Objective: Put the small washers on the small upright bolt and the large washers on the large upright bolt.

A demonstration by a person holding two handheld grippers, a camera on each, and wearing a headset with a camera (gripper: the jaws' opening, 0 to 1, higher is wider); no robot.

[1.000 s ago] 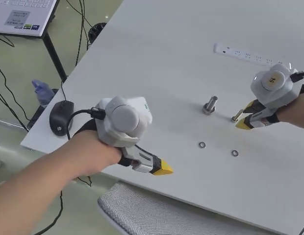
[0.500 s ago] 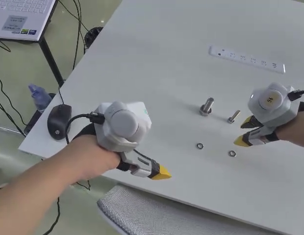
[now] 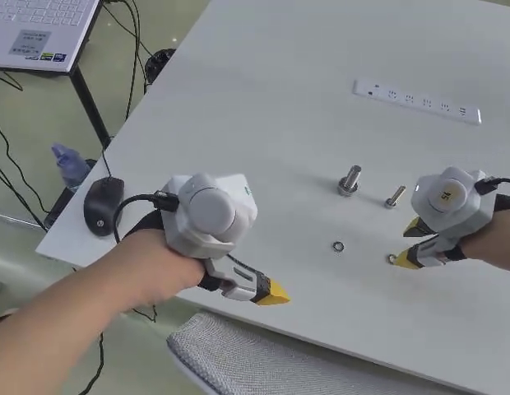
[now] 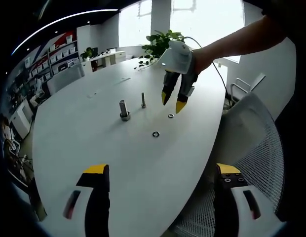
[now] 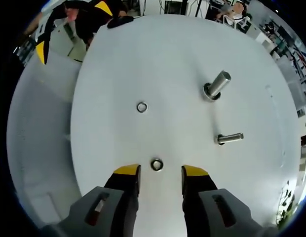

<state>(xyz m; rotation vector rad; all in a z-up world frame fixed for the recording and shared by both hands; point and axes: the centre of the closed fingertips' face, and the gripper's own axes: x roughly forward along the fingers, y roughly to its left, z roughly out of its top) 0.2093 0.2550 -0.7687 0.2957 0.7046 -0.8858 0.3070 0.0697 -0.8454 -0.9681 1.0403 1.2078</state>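
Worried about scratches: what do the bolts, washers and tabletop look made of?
The large bolt and small bolt: silvery with bright glints, likely plated steel. The washers: same grey shine, probably metal. The tabletop: smooth matte white, perhaps laminate.

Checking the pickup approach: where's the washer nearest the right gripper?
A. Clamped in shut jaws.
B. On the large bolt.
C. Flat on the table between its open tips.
C: the washer lies flat on the table between the open tips of the right gripper.
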